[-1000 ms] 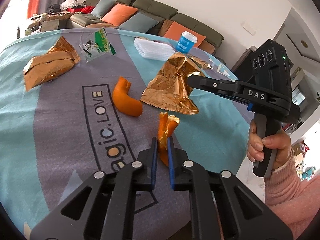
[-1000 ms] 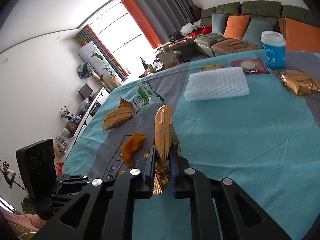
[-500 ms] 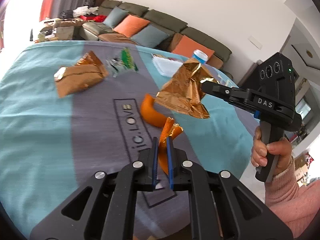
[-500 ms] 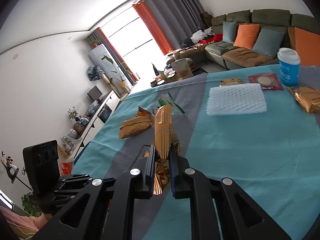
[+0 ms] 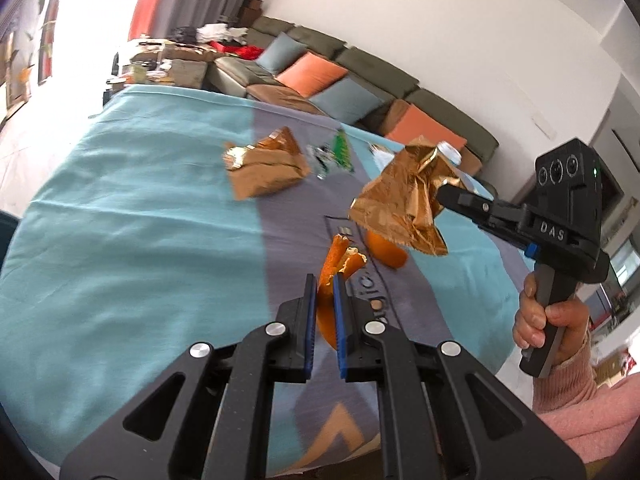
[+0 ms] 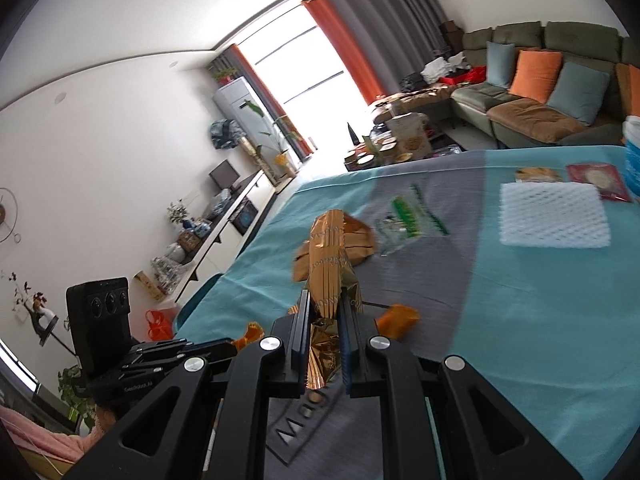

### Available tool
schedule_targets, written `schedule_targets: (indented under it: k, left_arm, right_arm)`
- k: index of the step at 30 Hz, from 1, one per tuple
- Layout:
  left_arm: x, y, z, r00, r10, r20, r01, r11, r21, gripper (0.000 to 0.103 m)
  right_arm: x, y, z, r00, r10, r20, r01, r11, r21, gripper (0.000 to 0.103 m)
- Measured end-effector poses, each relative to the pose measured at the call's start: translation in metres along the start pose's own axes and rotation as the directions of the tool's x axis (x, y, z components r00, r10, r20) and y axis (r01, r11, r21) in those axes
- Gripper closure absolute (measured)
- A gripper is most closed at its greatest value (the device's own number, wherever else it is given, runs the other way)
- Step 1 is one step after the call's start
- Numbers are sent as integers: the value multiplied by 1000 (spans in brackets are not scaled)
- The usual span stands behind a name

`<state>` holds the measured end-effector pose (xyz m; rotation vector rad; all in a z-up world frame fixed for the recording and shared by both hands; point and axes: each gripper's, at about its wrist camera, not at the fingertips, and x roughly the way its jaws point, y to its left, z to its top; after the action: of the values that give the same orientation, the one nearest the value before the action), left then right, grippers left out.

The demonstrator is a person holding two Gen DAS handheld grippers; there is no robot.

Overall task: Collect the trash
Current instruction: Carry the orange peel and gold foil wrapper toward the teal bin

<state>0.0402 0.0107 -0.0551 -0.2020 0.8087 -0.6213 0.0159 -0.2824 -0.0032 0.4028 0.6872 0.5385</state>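
My left gripper (image 5: 323,280) is shut on a strip of orange peel (image 5: 334,272), held above the teal and grey cloth (image 5: 132,248). My right gripper (image 6: 325,300) is shut on a crumpled gold foil wrapper (image 6: 330,256), which also shows in the left wrist view as the gold wrapper (image 5: 400,208) hanging from the right gripper (image 5: 442,194). A second orange peel (image 5: 386,252) lies on the cloth under that wrapper. Another gold wrapper (image 5: 264,168) and a green and clear packet (image 5: 334,156) lie farther back.
A white foam net (image 6: 554,216), a red packet (image 6: 596,176) and a blue cup (image 6: 632,152) rest at the far right of the cloth. A sofa with cushions (image 6: 540,92) stands behind. A hand in a pink sleeve (image 5: 556,332) grips the right handle.
Both grippers have risen and swung left across the cloth with their loads. The loose peel and far wrappers now sit farther right in the left wrist view.
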Motion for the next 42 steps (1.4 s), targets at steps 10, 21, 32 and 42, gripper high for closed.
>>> schedule_targets:
  k: [10,21,32,42]
  left_arm:
    - [-48,32,-1,995,59,74,-55,996,-65,94]
    - [-91,54,-12,985,118,127,-101,986,-133,94]
    - [-129,80,-15,964,205,169,-171,965,-196,95]
    - [-165,116,-18,933,293,211,-233,934,-270,95]
  right_arm:
    - [44,37,6,994,84,-65,-88,994,-62,92]
    - [83,71,12,982,142,-128,-157,981,-117,92]
    - [125,110,18,962,192,-194,-224,962,-159,92]
    - [168,151,24,936,235,-263,-290,937,-195,92]
